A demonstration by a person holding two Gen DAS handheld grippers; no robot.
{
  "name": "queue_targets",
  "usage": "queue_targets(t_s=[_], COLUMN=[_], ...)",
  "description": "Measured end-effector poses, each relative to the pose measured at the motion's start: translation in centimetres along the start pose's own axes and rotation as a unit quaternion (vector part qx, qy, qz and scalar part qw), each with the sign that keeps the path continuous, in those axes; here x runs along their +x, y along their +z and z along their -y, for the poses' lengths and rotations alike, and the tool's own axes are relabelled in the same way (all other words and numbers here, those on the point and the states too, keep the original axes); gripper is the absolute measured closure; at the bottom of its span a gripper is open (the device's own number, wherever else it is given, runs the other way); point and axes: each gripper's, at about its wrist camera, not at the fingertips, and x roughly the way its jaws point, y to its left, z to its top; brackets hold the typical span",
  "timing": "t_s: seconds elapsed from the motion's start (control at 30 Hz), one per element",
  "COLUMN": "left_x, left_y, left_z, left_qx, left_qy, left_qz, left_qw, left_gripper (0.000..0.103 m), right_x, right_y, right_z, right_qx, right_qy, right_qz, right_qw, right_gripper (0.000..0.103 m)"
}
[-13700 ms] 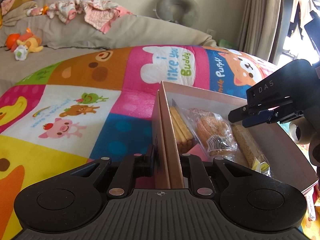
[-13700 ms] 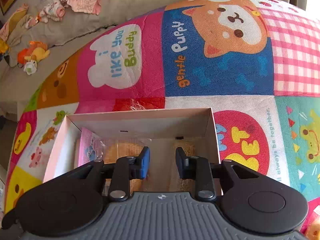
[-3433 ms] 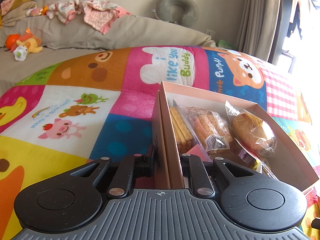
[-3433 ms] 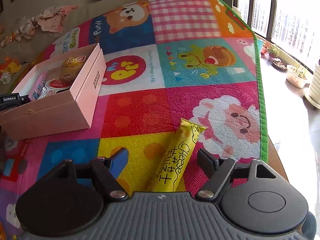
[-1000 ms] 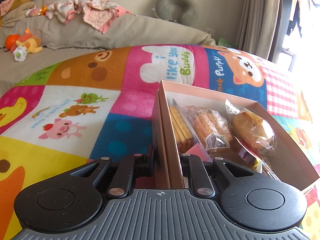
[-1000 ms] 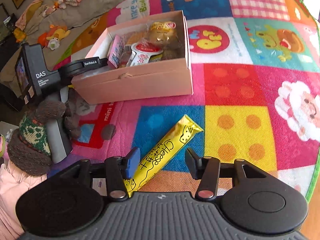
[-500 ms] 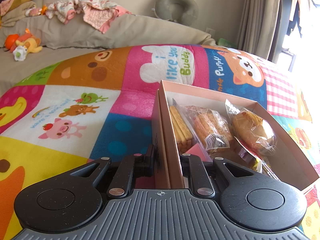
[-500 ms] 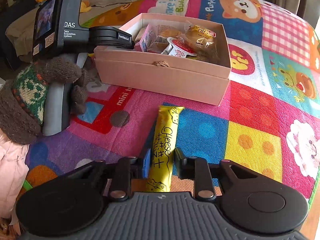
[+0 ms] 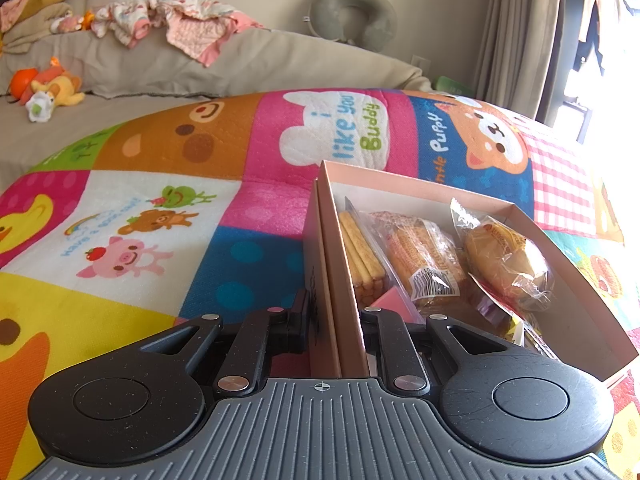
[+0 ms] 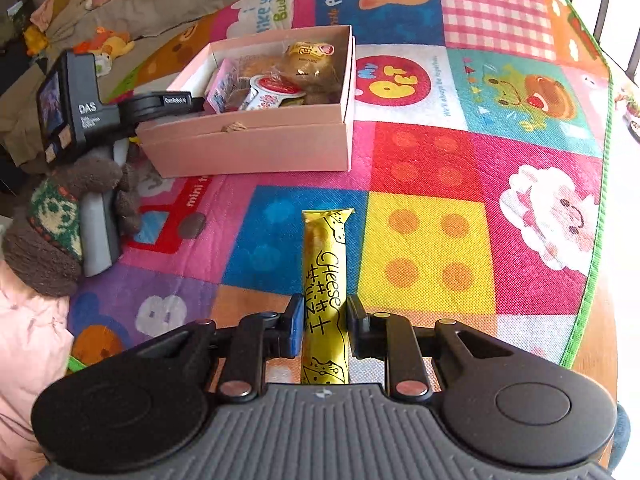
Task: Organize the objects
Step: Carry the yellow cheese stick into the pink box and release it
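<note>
My right hand-held gripper (image 10: pixel 323 330) has just clamped on the yellow foil cheese stick (image 10: pixel 325 300), lifting it for the pink cardboard box (image 10: pixel 248 148) that my left hand-held gripper (image 9: pixel 334 320) grips by its wall.

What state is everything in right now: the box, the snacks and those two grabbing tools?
Pink cardboard box: open, lidless, partly filled with wrapped snacks.
Yellow cheese stick packet: sealed, clamped near one end.
Right gripper: fingers shut on the packet.
Left gripper: fingers clamped on the box's side wall.
Wrapped bun: sealed, lying inside the box.
</note>
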Motion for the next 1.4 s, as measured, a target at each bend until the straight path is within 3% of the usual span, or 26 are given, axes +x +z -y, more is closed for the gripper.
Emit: queue_targets(t_s=[0.17,0.27,0.47,0.77,1.0,1.23,1.4], left_x=[0.0,0.0,0.0,0.0,0.0,0.0,-0.1], left_y=[0.0,0.0,0.0,0.0,0.0,-0.2,-0.3], left_z=[0.0,0.0,0.0,0.0,0.0,0.0,0.4], left_qx=[0.0,0.0,0.0,0.0,0.0,0.0,0.012], left_qy=[0.0,0.0,0.0,0.0,0.0,0.0,0.01], left_qz=[0.0,0.0,0.0,0.0,0.0,0.003,0.003], left_qw=[1.0,1.0,1.0,1.0,1.0,1.0,0.9999], left_gripper=[0.086,0.086,0.086,0.086,0.086,0.086,0.086], right_x=[-1.9,-2.4,-1.1,7.4,10.4,9.8,8.4], right_y=[1.7,3.8,9.9,16.0,16.5,15.0,13.7], right_z=[-1.9,-4.1,-7.1,-7.5,-7.5,-6.8,-5.7], right_qx=[0.005,-0.014,-0.053,-0.012,-0.007,-0.027,-0.041], right_qy=[0.072,0.091,0.056,0.019,0.017,-0.008,-0.03], right_qz=[0.018,0.038,0.101,0.095,0.079,0.08,0.104], right_qw=[0.997,0.995,0.992,0.995,0.997,0.996,0.993], right_gripper=[0.082,0.082,0.082,0.082,0.081,0.078,0.051])
